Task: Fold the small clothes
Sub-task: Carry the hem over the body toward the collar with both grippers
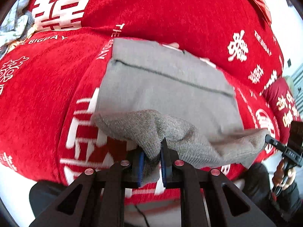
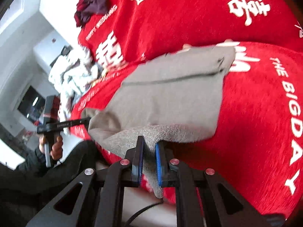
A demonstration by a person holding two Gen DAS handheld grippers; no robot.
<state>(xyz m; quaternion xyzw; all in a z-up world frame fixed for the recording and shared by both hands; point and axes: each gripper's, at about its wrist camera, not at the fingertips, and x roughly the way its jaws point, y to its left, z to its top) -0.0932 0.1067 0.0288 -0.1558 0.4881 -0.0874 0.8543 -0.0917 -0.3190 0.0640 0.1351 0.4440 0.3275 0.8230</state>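
Observation:
A small grey knit garment (image 1: 166, 87) lies on the red bedspread (image 1: 37, 104) with a dark seam line across it. Its near edge is lifted and folded over. My left gripper (image 1: 152, 151) is shut on the near edge at one corner. My right gripper (image 2: 148, 151) is shut on the same edge at the other corner; the garment also shows in the right wrist view (image 2: 170, 98). The right gripper shows far right in the left wrist view (image 1: 269, 139), and the left gripper shows at the left in the right wrist view (image 2: 86, 121).
The red bedspread (image 2: 255, 113) has white characters and lettering. A pile of light patterned clothes (image 2: 75, 71) lies at the bed's left side, with dark purple clothes (image 2: 92, 5) farther back. The person's dark-clad legs (image 2: 56, 170) are at the bed's near edge.

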